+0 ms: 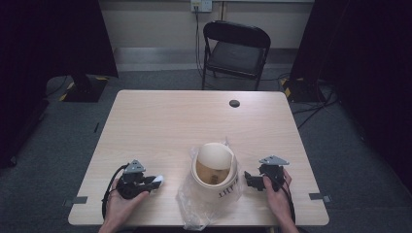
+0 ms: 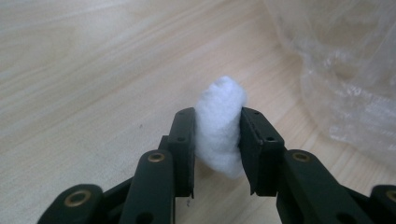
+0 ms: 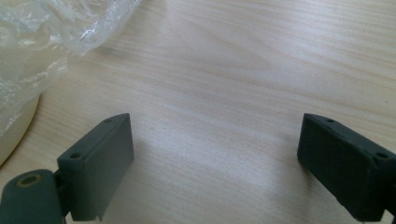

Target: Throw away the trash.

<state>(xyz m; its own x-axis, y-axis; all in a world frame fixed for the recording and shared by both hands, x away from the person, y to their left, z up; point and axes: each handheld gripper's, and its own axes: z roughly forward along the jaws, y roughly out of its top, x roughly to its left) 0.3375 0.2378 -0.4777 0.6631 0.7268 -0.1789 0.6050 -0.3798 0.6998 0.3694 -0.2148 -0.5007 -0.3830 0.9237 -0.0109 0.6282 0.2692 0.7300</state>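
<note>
1 cotton wad (image 2: 219, 126) pinched in left tool (image 2: 217, 140); 1 tub (image 1: 214, 170).

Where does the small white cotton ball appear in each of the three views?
High view: the small white cotton ball is lower left, at the left gripper.
Left gripper view: centre, pinched between the black jaws.
Right gripper view: not in it.
Shared landmark: the clear plastic bag.
</note>
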